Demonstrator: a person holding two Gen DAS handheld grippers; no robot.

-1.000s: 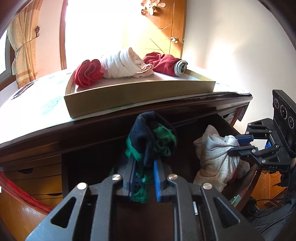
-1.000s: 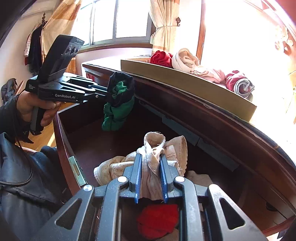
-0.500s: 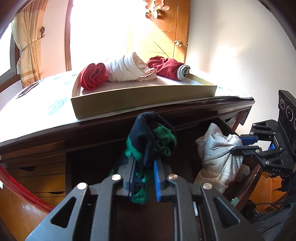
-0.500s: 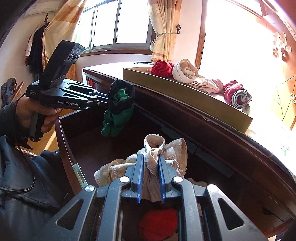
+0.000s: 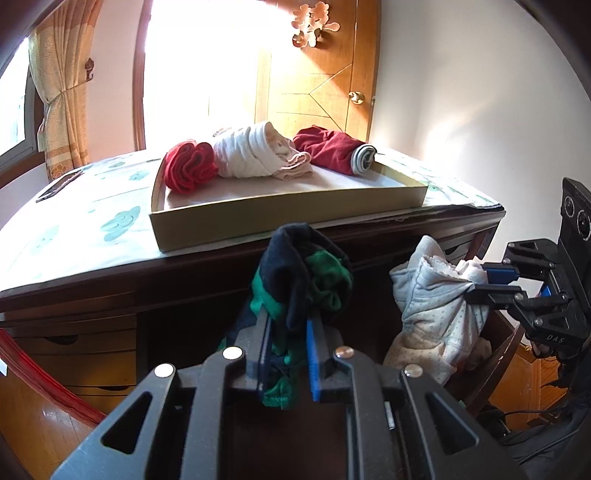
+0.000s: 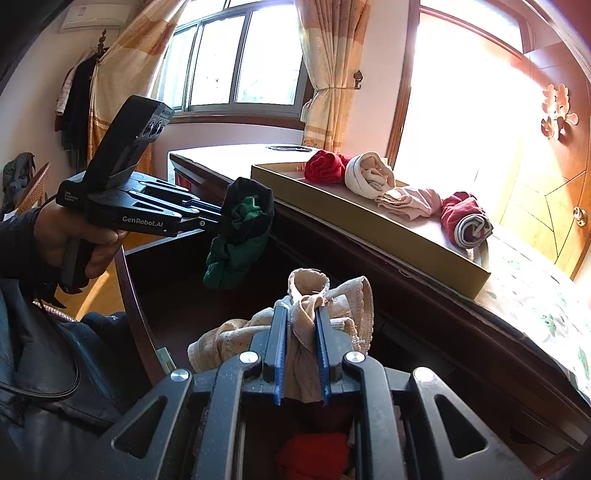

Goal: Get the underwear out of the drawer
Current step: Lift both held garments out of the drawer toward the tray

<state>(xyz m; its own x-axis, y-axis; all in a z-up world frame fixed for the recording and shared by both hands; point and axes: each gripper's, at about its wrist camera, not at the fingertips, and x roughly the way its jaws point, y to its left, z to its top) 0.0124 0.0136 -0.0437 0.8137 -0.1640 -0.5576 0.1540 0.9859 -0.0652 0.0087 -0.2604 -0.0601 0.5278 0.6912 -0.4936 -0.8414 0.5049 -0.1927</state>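
A sunlit bedroom behind a dark wooden desk

Beyond and above the jaws, a printed cloth [image 5: 92,229] covers the desk top [image 6: 461,314]. Farther back, gold curtains [image 6: 325,66] tied at the middle frame a bright window [image 6: 236,55]; a wooden door [image 5: 314,88] with a brass knob [image 5: 356,98] carries a paper ornament [image 5: 314,27]. Dark garments [image 6: 75,107] hang far left of the right jaws.

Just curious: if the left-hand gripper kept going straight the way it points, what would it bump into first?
Probably the dark wooden desk front below the tabletop, led by the green-and-navy underwear that the left gripper holds; depth is unclear.
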